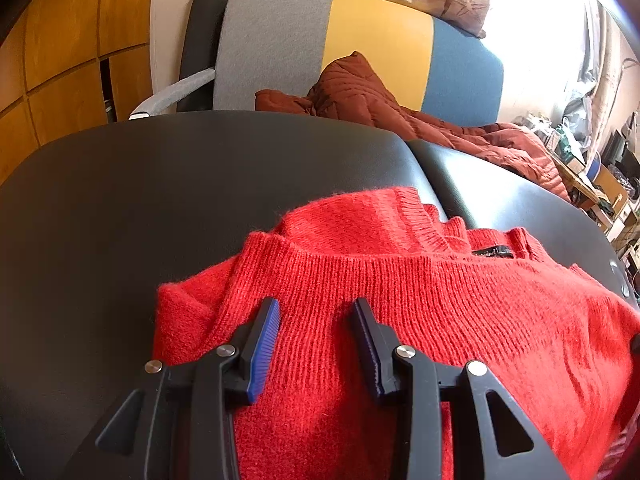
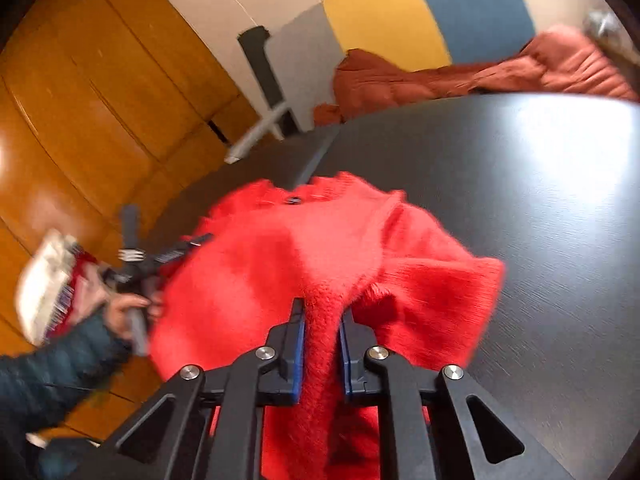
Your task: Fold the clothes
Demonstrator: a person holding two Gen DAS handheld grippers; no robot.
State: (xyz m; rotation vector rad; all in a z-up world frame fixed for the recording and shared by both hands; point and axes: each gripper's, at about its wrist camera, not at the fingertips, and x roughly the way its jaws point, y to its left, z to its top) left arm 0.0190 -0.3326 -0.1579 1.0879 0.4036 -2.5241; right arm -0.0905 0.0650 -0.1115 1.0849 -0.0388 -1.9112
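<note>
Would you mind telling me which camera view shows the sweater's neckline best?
The left wrist view: the red sweater's ribbed neckline and dark label are sharp there. The right wrist view is motion-blurred; it shows bunched fabric pinched in the right gripper, with the neckline unclear.

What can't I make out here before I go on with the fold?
- Sweater hem and sleeves: left wrist view, cut off by the bottom and right edges and covered by the left gripper.
- Neck label: left wrist view, too small to read.
- Sweater layout: right wrist view, motion blur; the right gripper hides the pinched fold.
- Hand: right wrist view, blurred, so its grip is unclear.
</note>
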